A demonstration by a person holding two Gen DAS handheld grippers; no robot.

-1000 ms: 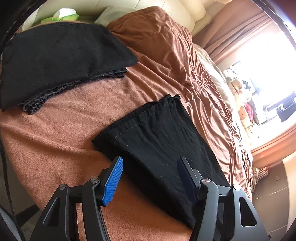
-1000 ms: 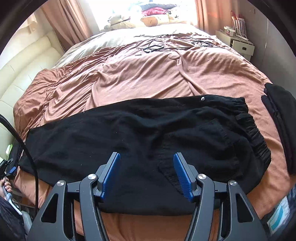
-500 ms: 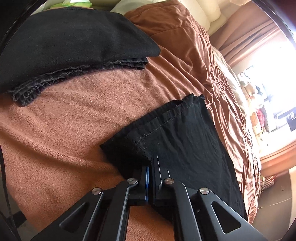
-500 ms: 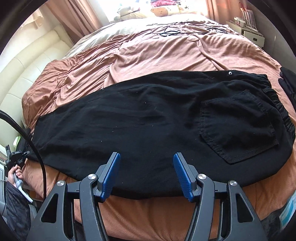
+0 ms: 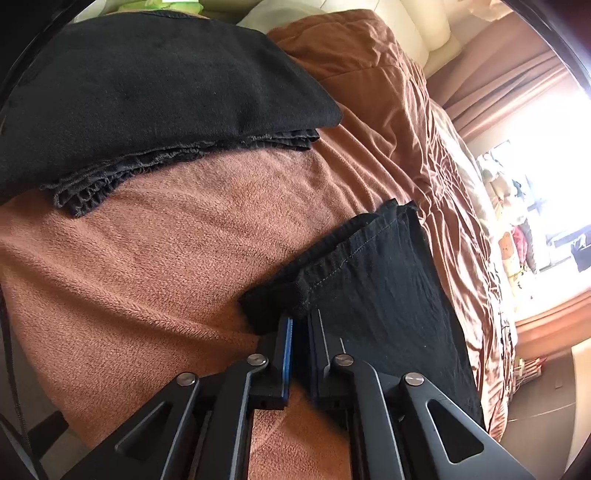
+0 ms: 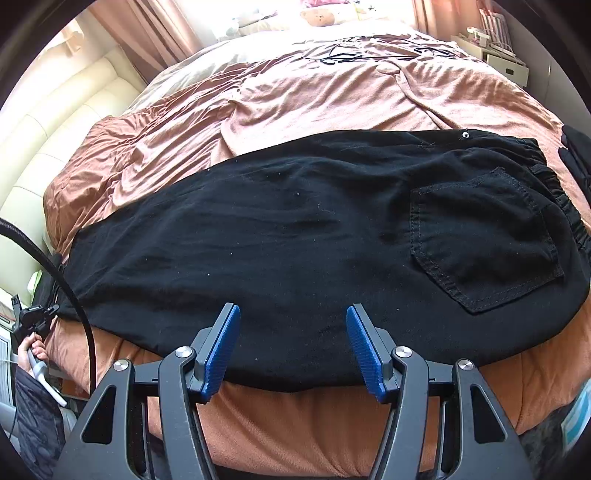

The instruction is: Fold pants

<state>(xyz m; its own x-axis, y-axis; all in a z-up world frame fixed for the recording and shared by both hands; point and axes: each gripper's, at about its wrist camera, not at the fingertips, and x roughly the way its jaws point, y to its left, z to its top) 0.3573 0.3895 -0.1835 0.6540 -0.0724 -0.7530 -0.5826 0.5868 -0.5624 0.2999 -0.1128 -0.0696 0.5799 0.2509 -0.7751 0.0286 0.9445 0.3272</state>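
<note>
Black pants [image 6: 295,236] lie flat across the brown bed, waistband [image 6: 554,177] and back pocket [image 6: 484,240] at the right, legs running left. In the left wrist view the leg end [image 5: 376,288] shows its stitched hem. My left gripper [image 5: 300,325] pinches the near hem corner, which bunches up at its fingertips; the jaws are opening slightly with the cloth still between them. My right gripper [image 6: 291,343] is open above the pants' near edge, about midway along, with nothing gripped between its blue pads [image 6: 221,347].
A folded stack of black clothes [image 5: 147,92] lies on the brown blanket [image 5: 147,258] beyond the hem. Another dark garment [image 6: 578,155] sits at the right edge. A cream headboard [image 5: 406,29], a white nightstand [image 6: 506,62], a cable [image 6: 74,295] and a person's hand [image 6: 31,347] are around.
The left gripper dropped to the hem corner and closed on it, and the cloth now bunches at its tips. The right gripper came down closer to the pants, jaws unchanged.
</note>
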